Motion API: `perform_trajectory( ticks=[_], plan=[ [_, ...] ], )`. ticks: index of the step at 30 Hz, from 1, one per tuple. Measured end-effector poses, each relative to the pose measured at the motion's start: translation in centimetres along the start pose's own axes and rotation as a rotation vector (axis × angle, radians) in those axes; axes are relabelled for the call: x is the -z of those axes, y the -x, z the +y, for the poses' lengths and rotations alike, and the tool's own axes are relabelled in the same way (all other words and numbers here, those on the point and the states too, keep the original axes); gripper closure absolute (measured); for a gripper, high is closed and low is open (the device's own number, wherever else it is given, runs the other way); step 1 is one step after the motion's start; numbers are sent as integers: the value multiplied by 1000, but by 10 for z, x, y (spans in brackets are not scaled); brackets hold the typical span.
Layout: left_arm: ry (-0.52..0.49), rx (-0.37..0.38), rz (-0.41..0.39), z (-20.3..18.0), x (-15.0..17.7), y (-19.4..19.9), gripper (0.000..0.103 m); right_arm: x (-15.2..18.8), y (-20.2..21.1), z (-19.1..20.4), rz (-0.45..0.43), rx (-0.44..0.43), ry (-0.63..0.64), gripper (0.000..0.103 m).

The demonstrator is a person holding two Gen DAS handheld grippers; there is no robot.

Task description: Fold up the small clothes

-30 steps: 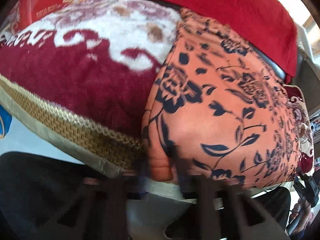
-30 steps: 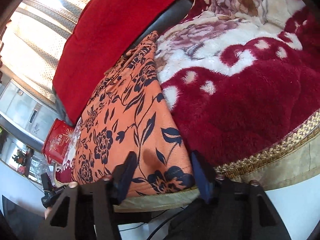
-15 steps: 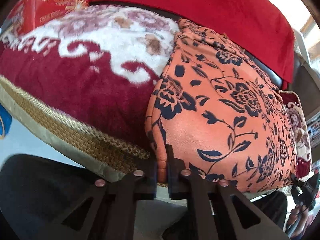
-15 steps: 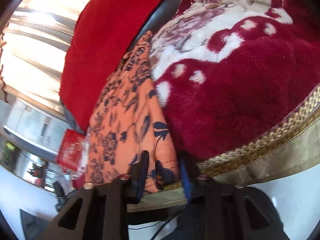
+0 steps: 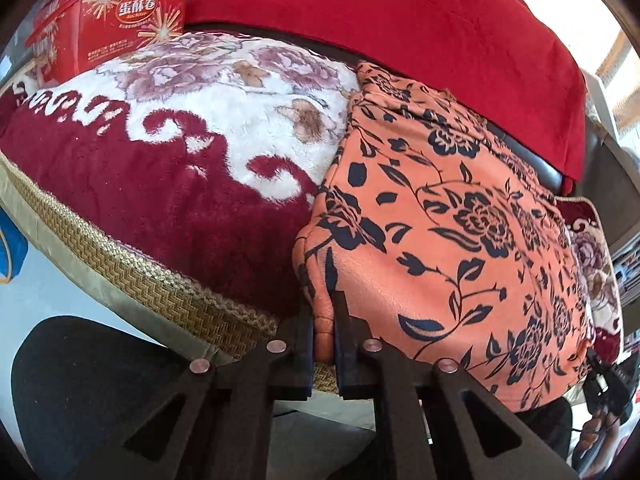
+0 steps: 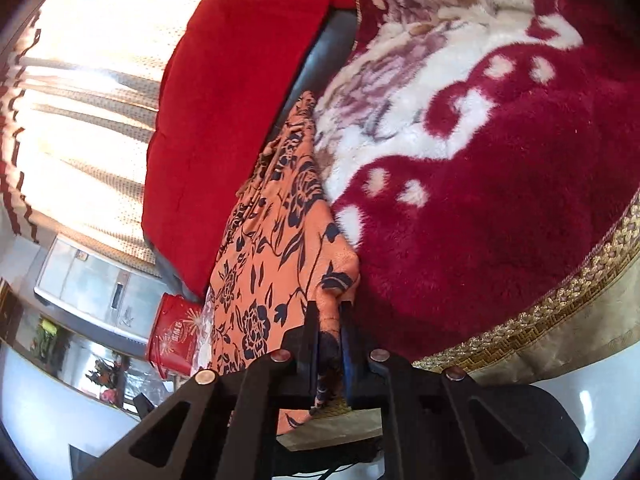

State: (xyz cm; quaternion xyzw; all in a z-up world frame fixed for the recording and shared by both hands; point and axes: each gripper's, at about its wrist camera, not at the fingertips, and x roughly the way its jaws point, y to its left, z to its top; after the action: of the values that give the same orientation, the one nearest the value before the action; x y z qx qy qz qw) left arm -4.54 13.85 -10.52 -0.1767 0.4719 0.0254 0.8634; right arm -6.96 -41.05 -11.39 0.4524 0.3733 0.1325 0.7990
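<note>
curtain (image 6: 80, 128) in right wrist view only

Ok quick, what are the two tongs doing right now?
Left tongs: closed, pinching the near edge of the orange flowered cloth.
Right tongs: closed on a corner of the same cloth.

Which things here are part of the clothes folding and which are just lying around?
Part of the job:
orange floral garment
left gripper, clamped on its edge
right gripper, clamped on its edge

Lying about:
plush floral blanket
red cushion
red snack tub
</note>
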Motion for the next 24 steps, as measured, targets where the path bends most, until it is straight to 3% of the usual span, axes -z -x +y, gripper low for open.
perform_trajectory(
  ticks=[3, 5, 6, 7, 9, 16, 20, 24],
  plan=[
    [34, 7, 47, 2, -2, -11, 85, -2, -8, -10, 38, 20, -45, 87],
    [46, 9, 43, 4, -2, -11, 84, -1, -10, -13, 41, 22, -48, 88],
    [38, 1, 39, 2, -3, -12, 86, -2, -10, -13, 40, 25, -35, 88],
    [27, 0, 34, 1, -4, -12, 95, -2, -11, -11, 45, 28, -20, 88],
    [14, 3, 15, -1, -4, -6, 96, -4, -15, -5, 68, 50, -3, 90],
    [35, 55, -83, -3, -13, 34, 96, -7, 11, 23, 26, -11, 39, 92],
    [43, 30, 20, 4, -13, 1, 96, -8, -7, -2, 88, 19, -17, 92],
    [27, 33, 22, 4, -9, -5, 96, -5, -9, -10, 89, 12, -33, 87]
  ],
)
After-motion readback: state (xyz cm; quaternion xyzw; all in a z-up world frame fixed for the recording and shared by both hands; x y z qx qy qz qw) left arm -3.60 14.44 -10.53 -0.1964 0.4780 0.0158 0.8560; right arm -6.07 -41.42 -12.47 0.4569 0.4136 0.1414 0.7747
